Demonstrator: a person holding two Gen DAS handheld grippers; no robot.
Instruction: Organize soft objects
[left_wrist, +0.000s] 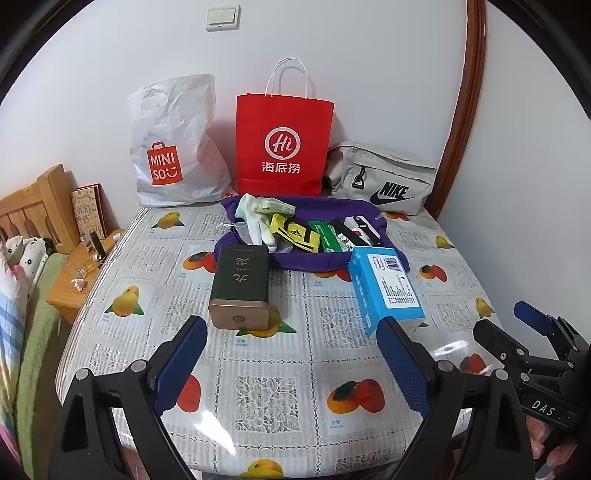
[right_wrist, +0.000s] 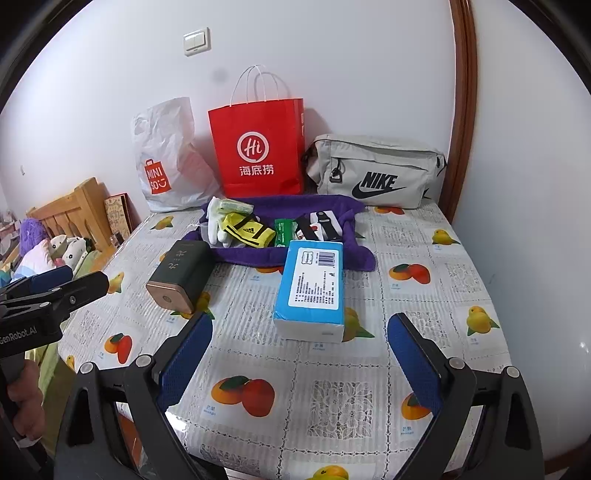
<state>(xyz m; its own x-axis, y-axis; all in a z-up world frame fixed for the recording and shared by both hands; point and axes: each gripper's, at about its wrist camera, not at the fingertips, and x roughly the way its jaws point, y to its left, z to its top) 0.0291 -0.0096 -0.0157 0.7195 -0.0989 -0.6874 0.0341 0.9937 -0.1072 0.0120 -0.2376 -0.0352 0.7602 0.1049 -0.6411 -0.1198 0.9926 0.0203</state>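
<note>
Both claws you held gaped wide with nothing between them: your left gripper (left_wrist: 293, 345) and right gripper (right_wrist: 301, 345) hovered over the near table (right_wrist: 332, 398). Beyond lay a blue tissue pack (right_wrist: 314, 284), soft-sided with a white label, at 12 o'clock, a dark green tin (right_wrist: 181, 273) at 10. Farther sat the rumpled purple cloth (right_wrist: 295, 205) heaped with white gloves (right_wrist: 216, 219) and yellow socks (right_wrist: 249, 229).

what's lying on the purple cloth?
On the purple cloth: white gloves, a yellow Adidas item, a green packet, a pale green pack and a black-and-white item. Anything beneath them is covered.
</note>
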